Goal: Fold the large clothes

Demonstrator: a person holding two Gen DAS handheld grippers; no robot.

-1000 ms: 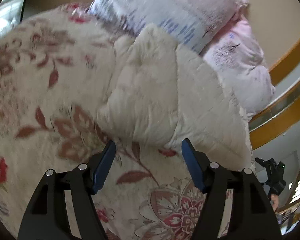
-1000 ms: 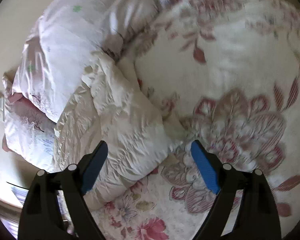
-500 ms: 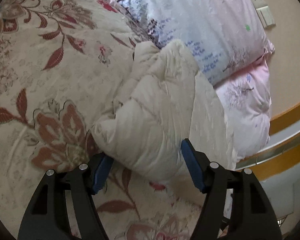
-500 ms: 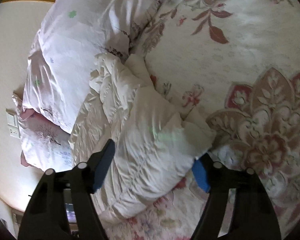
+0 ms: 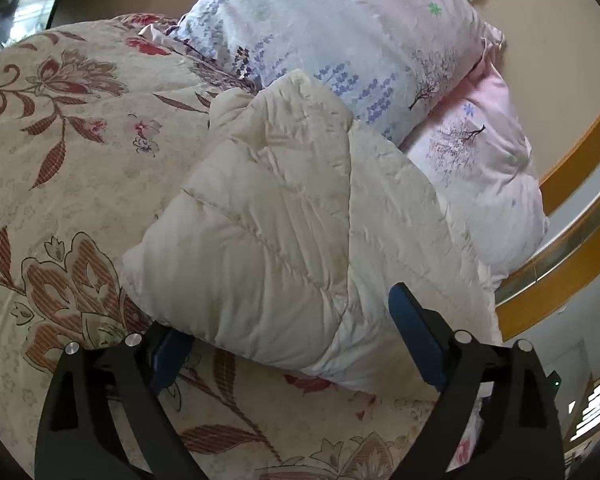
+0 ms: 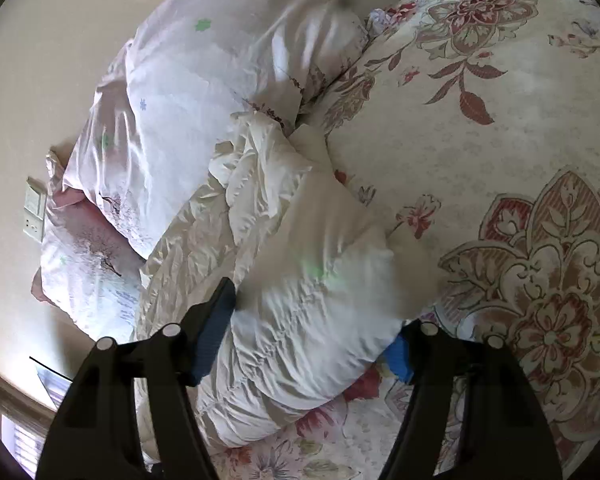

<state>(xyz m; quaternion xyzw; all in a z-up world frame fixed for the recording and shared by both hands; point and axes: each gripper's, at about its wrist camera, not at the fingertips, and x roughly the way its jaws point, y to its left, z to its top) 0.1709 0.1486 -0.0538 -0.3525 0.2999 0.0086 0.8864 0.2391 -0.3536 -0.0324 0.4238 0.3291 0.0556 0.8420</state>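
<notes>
- The white puffy jacket (image 5: 276, 232) (image 6: 312, 280) lies bunched on your floral bedspread (image 5: 60, 152) (image 6: 480, 152), at the bed's head end, its far end touching the two pillows; in the left wrist view its bulk sits right of centre, reaching the bed's right edge
- Your left gripper (image 5: 292, 336) is spreading its jaws; the jacket's near fold bulges between them; the left blue pad (image 5: 168, 354) is half hidden under the fold, the right pad (image 5: 414, 340) stands over the thinner layer; whether either pad presses the cloth you cannot tell for certain, but the grip looks released
- The pillows: a pale lilac printed pillow (image 5: 340, 36) (image 6: 204, 80) lies above a pink pillow (image 5: 484, 184) (image 6: 80, 248), both against the beige wall (image 5: 540, 60); a wooden bed rail (image 5: 572, 272) curves beyond the bed's right edge
- Your right gripper (image 6: 308, 340) is drawing its jaws in round the jacket's rolled end; the left pad (image 6: 214, 336) touches the cloth, the right pad (image 6: 398, 354) is mostly buried beneath it; the fold fills the gap, so you are clenching on the jacket
</notes>
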